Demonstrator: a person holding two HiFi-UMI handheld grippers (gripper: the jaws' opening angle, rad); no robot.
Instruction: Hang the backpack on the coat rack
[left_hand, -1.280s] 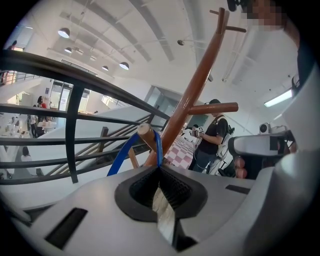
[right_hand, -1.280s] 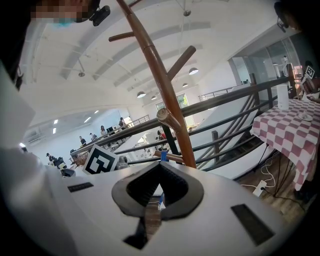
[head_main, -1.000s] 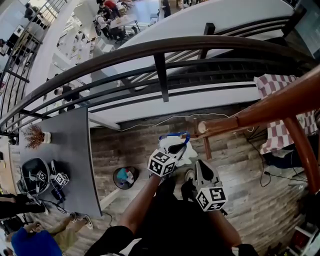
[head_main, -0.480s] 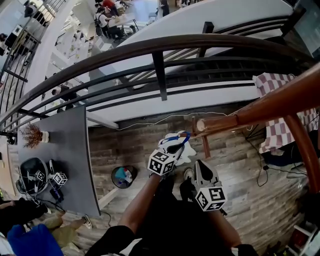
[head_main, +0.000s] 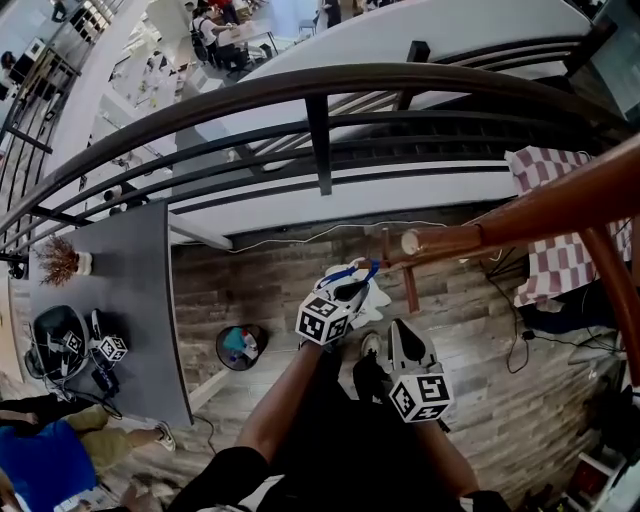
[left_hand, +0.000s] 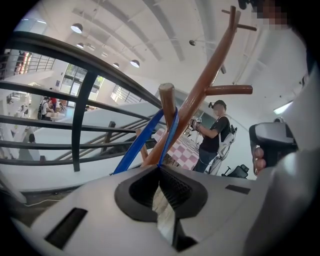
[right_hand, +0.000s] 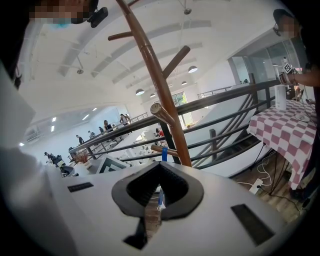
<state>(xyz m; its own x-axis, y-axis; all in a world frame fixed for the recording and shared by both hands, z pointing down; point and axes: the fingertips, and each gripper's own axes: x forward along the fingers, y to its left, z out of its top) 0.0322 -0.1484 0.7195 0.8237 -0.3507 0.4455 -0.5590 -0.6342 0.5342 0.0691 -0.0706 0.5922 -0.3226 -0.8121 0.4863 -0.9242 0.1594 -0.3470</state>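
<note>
Step in hand, as judged: the strap loop is being seated on a peg, and release is not yet made. The left hand-held gripper (left_hand: 161, 168) is clenched on the backpack's blue strap loop (left_hand: 141, 140). Two bands are seen running up from the jaws, one either side of a peg (left_hand: 167, 100) of the coat rack (left_hand: 215, 60). The loop is therefore read as over the peg tip. This is unconfirmed, as the loop's top is hidden behind the peg.

To be done well:
- The loop should be carried down the peg to its root at the pole.
- The strap should be held taut until the weight is taken by the peg, and the grip opened only then.
- Release near the tip is judged the main risk, since the loop could slide off.

In the head view the backpack (head_main: 372, 308) is seen at 1 o'clock of the left marker cube (head_main: 323, 318), just beyond the jaws. The rack's pegs are at 2 o'clock. The right hand-held gripper (right_hand: 159, 167) is clenched with nothing gripped. It is held at 5 o'clock of the backpack, apart from it, and could be used to steady the bag.
</note>
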